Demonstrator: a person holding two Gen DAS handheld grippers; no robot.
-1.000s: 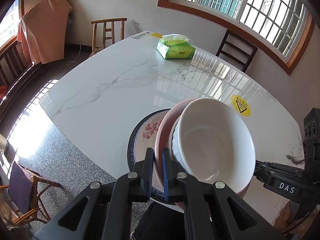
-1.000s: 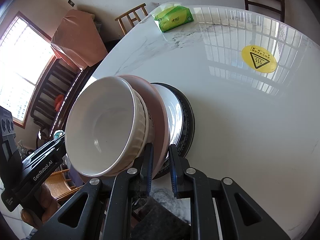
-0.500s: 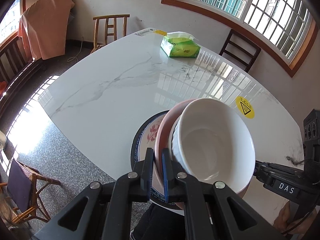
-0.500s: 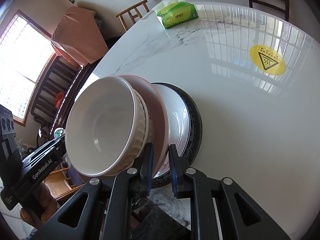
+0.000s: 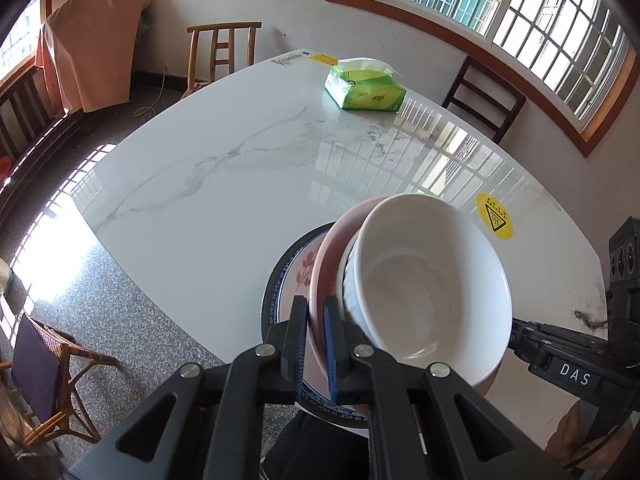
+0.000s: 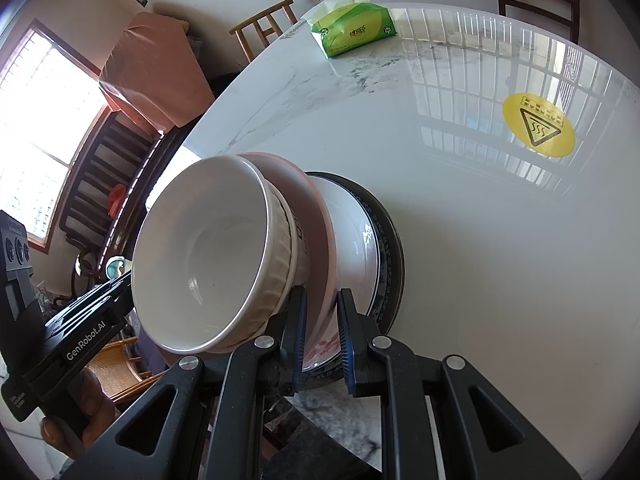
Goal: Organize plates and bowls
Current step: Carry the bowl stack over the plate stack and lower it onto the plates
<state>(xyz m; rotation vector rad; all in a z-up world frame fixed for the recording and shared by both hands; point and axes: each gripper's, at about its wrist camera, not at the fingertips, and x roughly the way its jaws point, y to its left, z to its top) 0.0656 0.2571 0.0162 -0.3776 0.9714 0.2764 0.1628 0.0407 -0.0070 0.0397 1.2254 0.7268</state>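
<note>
Pointing steeply down over the near edge of the table (image 5: 224, 184), both grippers are clenched on the pink plate (image 5: 334, 240), one at each side of its rim. The left gripper (image 5: 316, 344) pinches the rim between its blue-lined pads, and the right gripper (image 6: 322, 340) does the same from the opposite side. A hand (image 6: 86, 412) holds the left gripper's handle at the near left in the right wrist view. Inside the pink plate sits a white bowl (image 5: 428, 288), glossy, round and ribbed on its outer wall; nothing is in it. Beneath them is a blue-rimmed plate (image 5: 296, 276) with a red flower print, at the near edge of the polished marble-look table. A green tissue pack (image 5: 364, 90) lies at the far side.
</note>
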